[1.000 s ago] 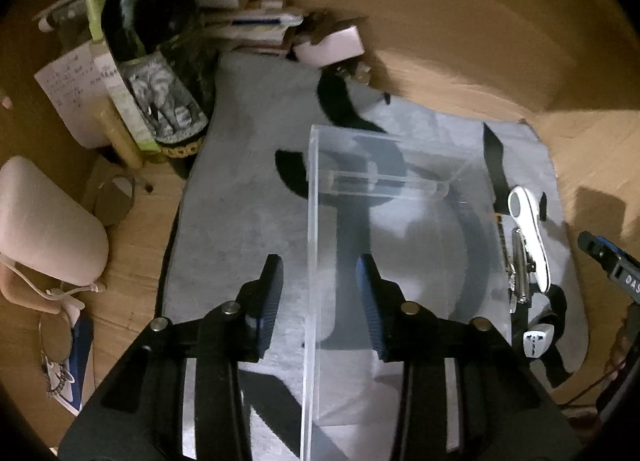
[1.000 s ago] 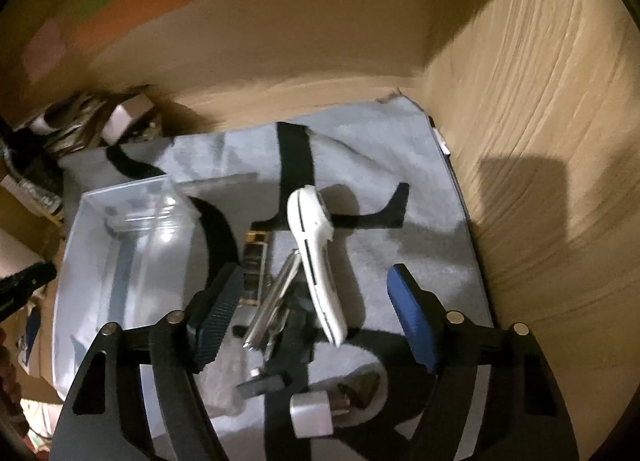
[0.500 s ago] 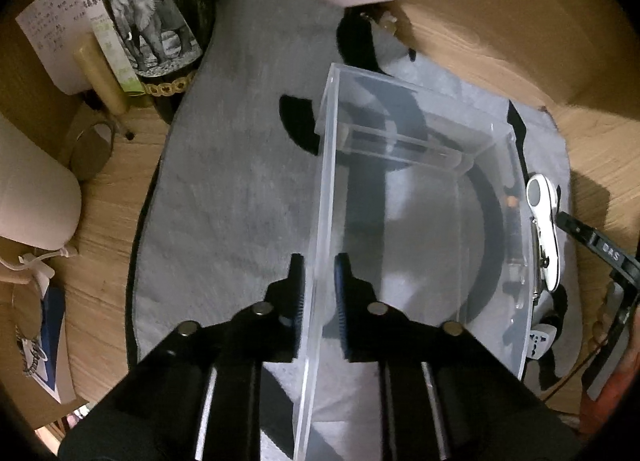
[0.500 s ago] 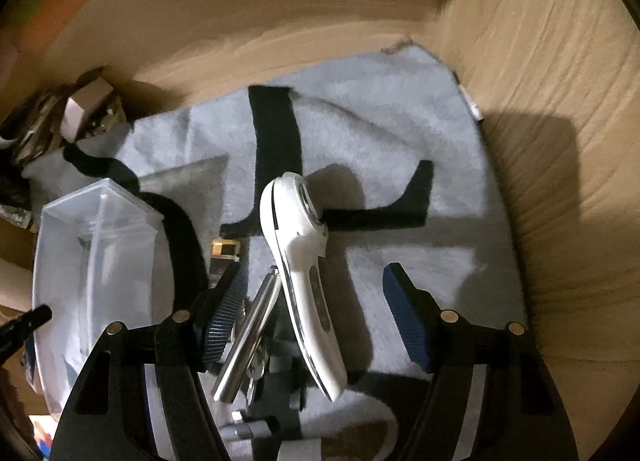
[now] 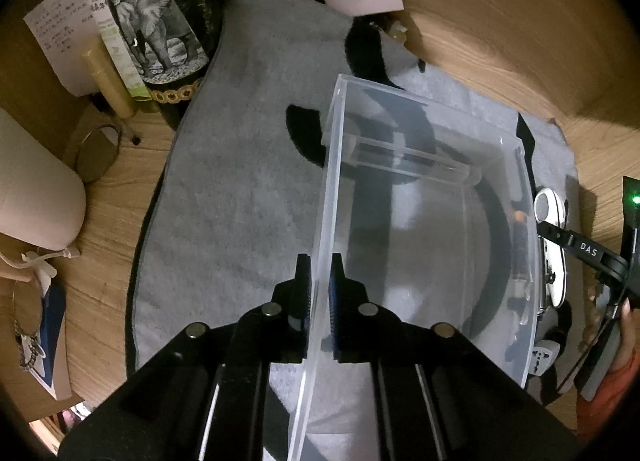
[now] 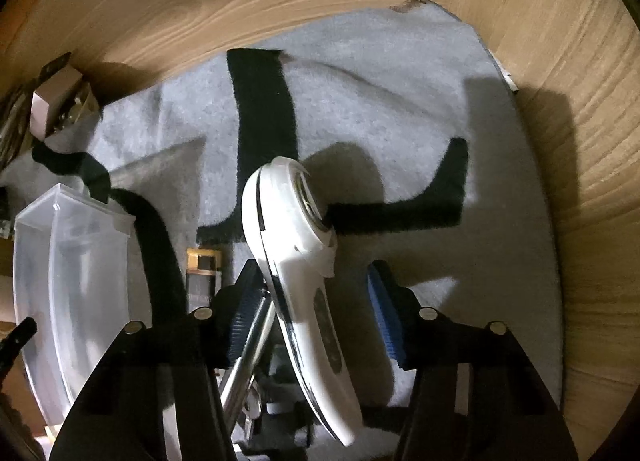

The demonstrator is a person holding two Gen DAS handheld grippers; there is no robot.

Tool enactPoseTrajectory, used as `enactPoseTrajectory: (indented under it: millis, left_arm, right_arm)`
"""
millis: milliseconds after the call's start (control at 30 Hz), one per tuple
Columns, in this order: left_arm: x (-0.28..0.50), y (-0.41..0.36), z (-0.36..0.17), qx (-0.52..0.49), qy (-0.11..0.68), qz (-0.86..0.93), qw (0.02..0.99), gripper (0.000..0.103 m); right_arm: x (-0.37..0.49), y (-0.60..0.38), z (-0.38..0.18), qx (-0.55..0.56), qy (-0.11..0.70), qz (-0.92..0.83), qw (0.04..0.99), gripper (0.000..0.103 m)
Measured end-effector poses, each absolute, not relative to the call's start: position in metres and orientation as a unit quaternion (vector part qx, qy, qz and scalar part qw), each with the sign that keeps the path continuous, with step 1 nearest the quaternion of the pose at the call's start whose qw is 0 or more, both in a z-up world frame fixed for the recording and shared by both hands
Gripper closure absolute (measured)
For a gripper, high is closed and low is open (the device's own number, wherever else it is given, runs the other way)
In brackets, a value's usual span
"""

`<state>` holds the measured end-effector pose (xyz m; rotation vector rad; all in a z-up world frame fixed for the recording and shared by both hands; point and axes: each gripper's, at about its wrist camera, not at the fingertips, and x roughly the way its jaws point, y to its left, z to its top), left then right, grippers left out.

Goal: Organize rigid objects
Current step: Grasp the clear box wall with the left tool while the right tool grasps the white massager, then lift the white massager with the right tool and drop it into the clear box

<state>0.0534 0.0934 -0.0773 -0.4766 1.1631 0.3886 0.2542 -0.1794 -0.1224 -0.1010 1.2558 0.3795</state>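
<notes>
clamping the near wall of the clear plastic box (image 5: 420,221), the left gripper (image 5: 319,293) has its fingers pressed together on either side of that thin wall, in the lower middle of the left wrist view. the box stands on a grey mat (image 5: 240,201) with black shapes, spread on a wooden tabletop (image 5: 500,41), and apart from a clear bar across its far end it looks empty, so nothing seems to have been put away yet.

the right gripper (image 6: 316,309) hangs over the loose things at the right edge of the box. its jaws have just been closing, and the fingers stand apart around a white rotary cutter (image 6: 296,245) lying on the mat; the right pad is clearly off it, and whether the left pad touches it i cannot tell. beside the cutter, in the lower middle of the right wrist view, lie a metal tool (image 6: 248,345) and a small brown-and-gold piece (image 6: 203,269); a white plug adapter (image 5: 542,357) sits at the lower right of the left wrist view.

by my reading the sorting is at its very start: box steadied, first item about to be gripped, the rest waiting.
</notes>
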Motion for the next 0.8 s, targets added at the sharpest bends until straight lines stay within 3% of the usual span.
enactPoseTrajectory:
  millis: [100,400,800]
  left_arm:
    - [0.052,0.095,-0.078,-0.230,0.538,0.176,0.792,0.096]
    - [0.049,0.096,-0.077,-0.229,0.538,0.161,0.795,0.096]
    - [0.051,0.092,-0.075,-0.198,0.544,0.137,0.804,0.096]
  right_arm:
    - [0.255,-0.175,-0.123,-0.050,0.576,0.186,0.795,0.069]
    - [0.245,-0.185,-0.109,-0.033,0.557,0.167,0.813,0.070]
    - [0.204,-0.207,-0.044,-0.003,0.495,0.167,0.853,0.071]
